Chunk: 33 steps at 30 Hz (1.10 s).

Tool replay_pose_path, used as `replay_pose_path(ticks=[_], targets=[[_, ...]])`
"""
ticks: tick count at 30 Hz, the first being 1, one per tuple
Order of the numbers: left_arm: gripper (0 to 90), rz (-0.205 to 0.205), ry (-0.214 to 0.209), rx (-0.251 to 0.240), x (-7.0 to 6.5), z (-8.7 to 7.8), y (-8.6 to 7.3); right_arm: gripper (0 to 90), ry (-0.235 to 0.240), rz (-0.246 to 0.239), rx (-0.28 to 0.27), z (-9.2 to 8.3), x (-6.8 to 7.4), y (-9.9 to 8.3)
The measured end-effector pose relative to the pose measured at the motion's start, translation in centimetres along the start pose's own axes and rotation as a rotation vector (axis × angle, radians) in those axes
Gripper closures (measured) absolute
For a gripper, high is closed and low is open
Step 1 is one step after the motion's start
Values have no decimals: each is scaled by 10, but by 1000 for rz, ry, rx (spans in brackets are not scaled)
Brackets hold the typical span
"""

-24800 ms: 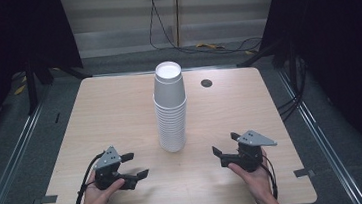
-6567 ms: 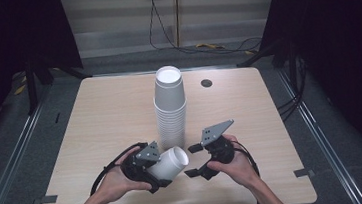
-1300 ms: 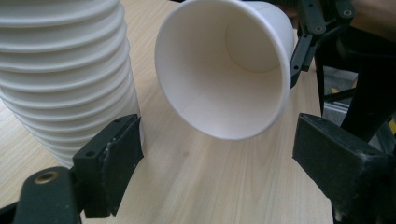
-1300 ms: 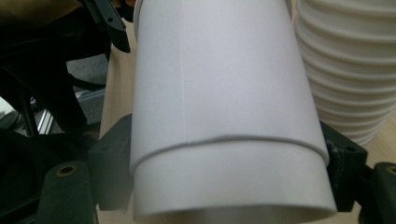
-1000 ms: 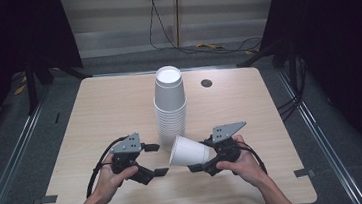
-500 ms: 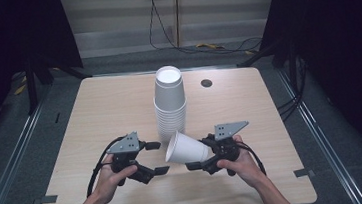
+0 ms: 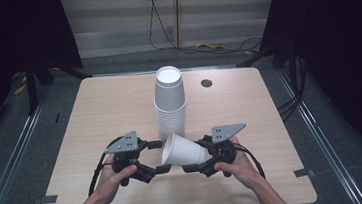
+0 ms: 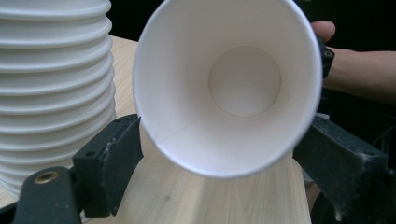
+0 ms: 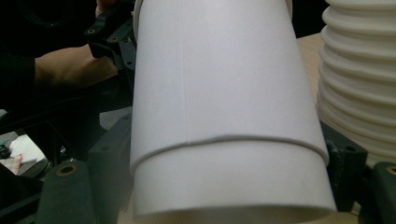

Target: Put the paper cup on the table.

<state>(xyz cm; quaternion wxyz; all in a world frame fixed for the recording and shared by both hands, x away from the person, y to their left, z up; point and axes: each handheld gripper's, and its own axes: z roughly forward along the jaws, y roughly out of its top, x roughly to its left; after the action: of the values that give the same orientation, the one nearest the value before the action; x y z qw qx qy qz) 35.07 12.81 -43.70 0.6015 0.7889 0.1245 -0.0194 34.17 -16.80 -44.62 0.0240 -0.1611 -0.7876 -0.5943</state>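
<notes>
your right gripper (image 7: pixel 191 164) is clamped on a white paper cup (image 7: pixel 182 150) near its base, cup lying sideways just above the table (image 7: pixel 95 115), mouth toward your left gripper (image 7: pixel 158 157). in the right gripper view there look to be two cups nested, a rim line partway along the wall. left jaws stand apart at the rim, gripping nothing. looks like the separating step: next, pinch the rim w/ the left and pull the cups apart. behind, the cup stack (image 7: pixel 169 102) stands upright mid-table.
</notes>
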Motion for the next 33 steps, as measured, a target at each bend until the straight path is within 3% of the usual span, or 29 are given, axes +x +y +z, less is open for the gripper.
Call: replay_pose_path(ticks=[4,7,10,20,27,33], targets=[[140,5,-4,6,0,1,0,223,6,-9,7,3,1,-1],[57,1,23,11,0,3,0,223,11,-11,8,5,1,-1],[20,1,17,12,1,4,0,223,15,-14,12,7,3,-1],[0,14,2,4,-1,10,3,223,21,-35,22,14,6,-1],[0,42,37,13,-6,13,5,223,15,-41,31,15,6,-2],[9,40,13,14,-7,15,5,223,29,-48,35,17,8,-2]])
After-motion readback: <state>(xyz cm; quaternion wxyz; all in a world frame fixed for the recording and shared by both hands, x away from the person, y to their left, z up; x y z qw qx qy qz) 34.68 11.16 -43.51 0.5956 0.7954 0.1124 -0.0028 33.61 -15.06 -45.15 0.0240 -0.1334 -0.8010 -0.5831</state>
